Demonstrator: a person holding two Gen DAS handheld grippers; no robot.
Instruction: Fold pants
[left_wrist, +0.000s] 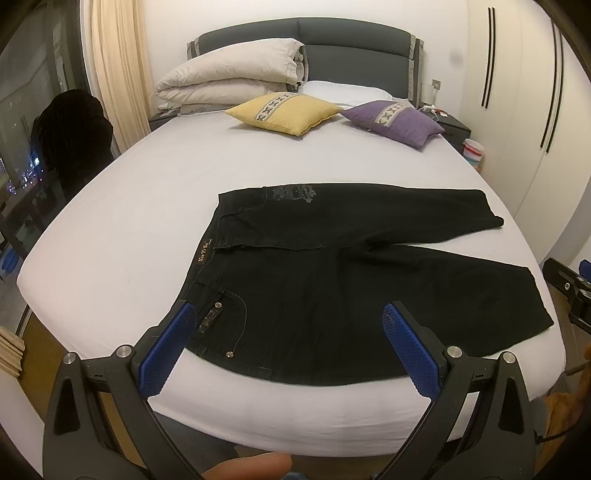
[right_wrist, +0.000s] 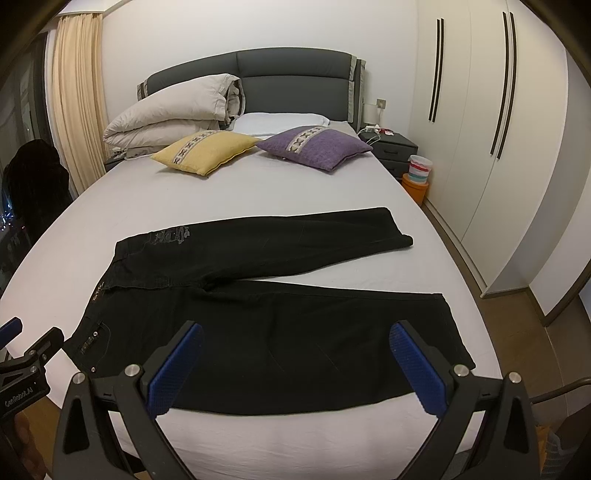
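Two grippers in view, both spread wide, nothing between the pads. Left gripper (left_wrist: 288, 325) hovers over the near edge of the bed (left_wrist: 129, 221), above the waistband end of the black jeans (left_wrist: 332, 295); its blue pads (left_wrist: 166, 350) frame the front pocket and rivet area without touching. Right gripper (right_wrist: 295, 354) hovers above the nearer trouser leg, also clear of the fabric.

Jeans lie flat on the white sheet near the foot of the bed, waistband to the left, legs running right. Legs are splayed in a V: far leg angles toward the right side of the mattress, near leg runs along the front edge with its hem close to the right corner. Grey print sits on the far hip. Gold-lettered label shows at the waistband.

Each gripper shows at the edge of the other's camera: right one at the right margin of the left view, left one at the lower left of the right view. A fingertip (left_wrist: 247, 467) shows at the bottom of the left view.

Further back: yellow cushion (right_wrist: 205, 151), purple cushion (right_wrist: 314, 146), folded beige duvet (right_wrist: 170, 114) against the grey headboard (right_wrist: 295, 77). Nightstand (right_wrist: 391, 147) and white wardrobe (right_wrist: 480, 110) on the right, cream curtain (right_wrist: 74, 92) on the left.
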